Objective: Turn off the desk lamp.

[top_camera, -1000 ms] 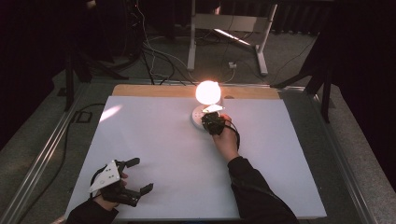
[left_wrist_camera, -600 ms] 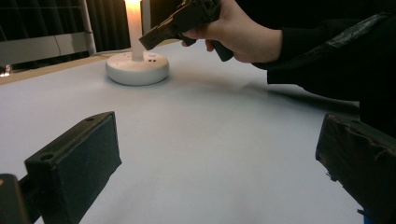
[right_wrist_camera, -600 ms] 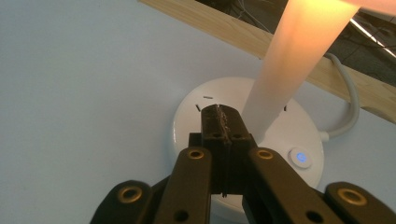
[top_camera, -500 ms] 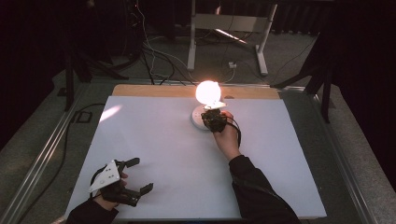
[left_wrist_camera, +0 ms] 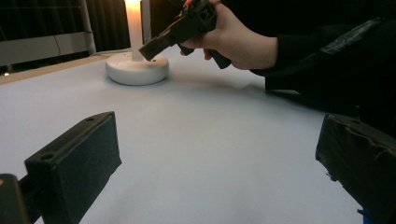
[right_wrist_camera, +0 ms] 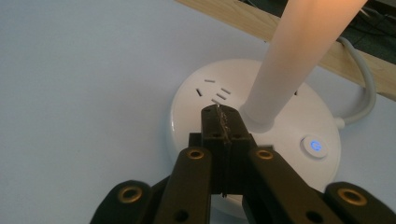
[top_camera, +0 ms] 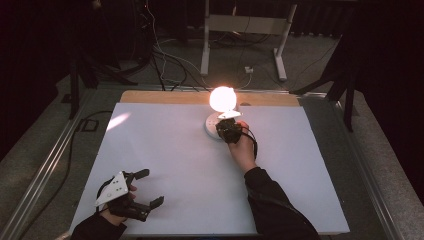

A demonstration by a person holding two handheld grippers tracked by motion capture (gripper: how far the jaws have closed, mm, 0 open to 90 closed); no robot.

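lamp under the clenched right gripper

lamp [right_wrist_camera: 261,126] stands lit on a white sheet [top_camera: 170,165] over a wooden table [top_camera: 165,97], dark room and cables beyond. its round base lies right under the right gripper [right_wrist_camera: 220,116], jaws clenched, empty, tips over the base beside the stem. left gripper [top_camera: 145,189] rests released, well apart, bare sheet all round it.

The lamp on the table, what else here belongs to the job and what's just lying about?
In the job: lit lamp, its white base, blue power button, right gripper shut above the base.
Lying about: left gripper open, floor cables, metal stand.
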